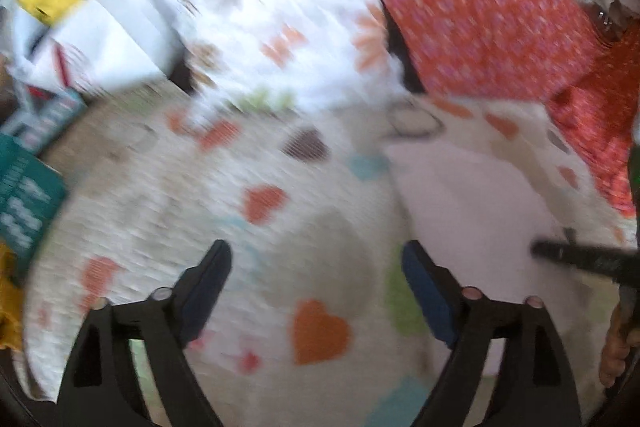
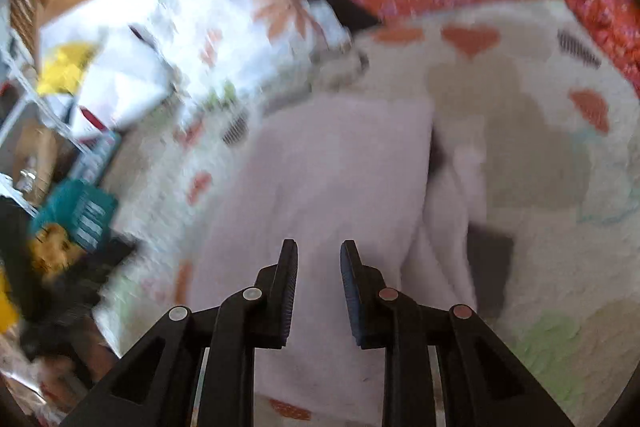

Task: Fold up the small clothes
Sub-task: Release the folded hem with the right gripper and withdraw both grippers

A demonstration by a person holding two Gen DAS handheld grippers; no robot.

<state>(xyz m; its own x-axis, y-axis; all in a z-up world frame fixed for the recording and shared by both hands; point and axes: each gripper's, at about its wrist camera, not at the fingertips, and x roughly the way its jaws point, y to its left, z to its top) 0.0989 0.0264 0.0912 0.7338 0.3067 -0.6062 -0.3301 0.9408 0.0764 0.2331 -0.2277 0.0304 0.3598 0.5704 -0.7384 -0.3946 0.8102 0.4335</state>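
Both empty: left claw (image 1: pixel 316 263) gaped beside the pale pink cotton garment (image 2: pixel 320 179); right claw (image 2: pixel 319 259), narrowly parted above it, seemed poised to pinch.

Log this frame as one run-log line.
left gripper: open, over heart-print blanket | right gripper: open, empty, over pale pink garment | garment: lying on blanket | blur: heavy

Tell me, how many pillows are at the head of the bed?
2: a white flower-print pillow at the left, a red patterned pillow beside it at the right. Others may be hidden.
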